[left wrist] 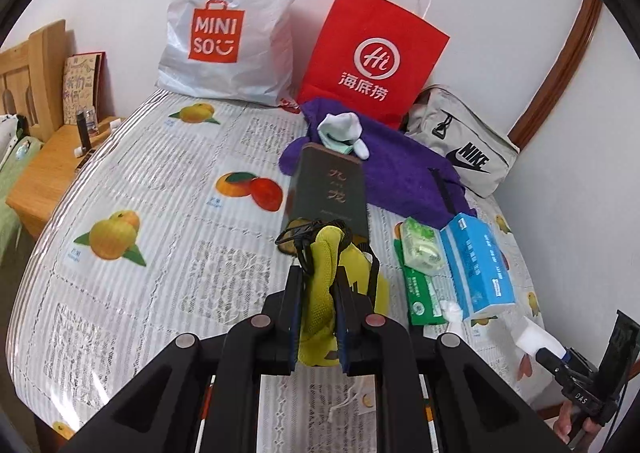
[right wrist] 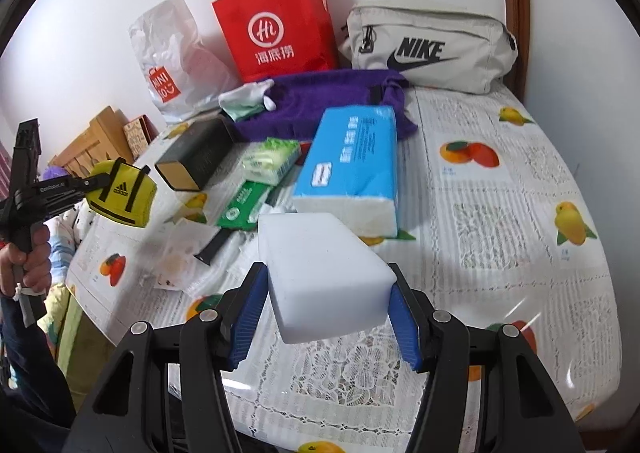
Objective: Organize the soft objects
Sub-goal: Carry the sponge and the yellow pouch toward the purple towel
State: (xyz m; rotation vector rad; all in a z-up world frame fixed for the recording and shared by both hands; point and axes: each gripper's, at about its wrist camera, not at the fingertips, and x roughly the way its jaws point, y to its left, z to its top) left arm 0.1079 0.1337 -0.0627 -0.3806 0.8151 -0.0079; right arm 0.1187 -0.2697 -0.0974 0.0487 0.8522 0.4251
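My left gripper (left wrist: 318, 277) is shut on a yellow Adidas drawstring bag (left wrist: 320, 293) and holds it above the table; it also shows at the left of the right wrist view (right wrist: 120, 193). My right gripper (right wrist: 326, 285) is shut on a white sponge block (right wrist: 320, 277) held above the table's front; it shows in the left wrist view (left wrist: 534, 337) at the lower right. A purple towel (left wrist: 400, 169) lies at the back with white and mint socks (left wrist: 340, 133) on it. A blue tissue pack (right wrist: 352, 169) lies in the middle.
A dark box (left wrist: 328, 193), green wipes packs (left wrist: 420, 249), a red paper bag (left wrist: 372, 57), a white Miniso bag (left wrist: 232, 25) and a grey Nike pouch (right wrist: 428, 49) stand on the fruit-print tablecloth (left wrist: 140, 173). A wooden nightstand (left wrist: 48, 169) is at the left.
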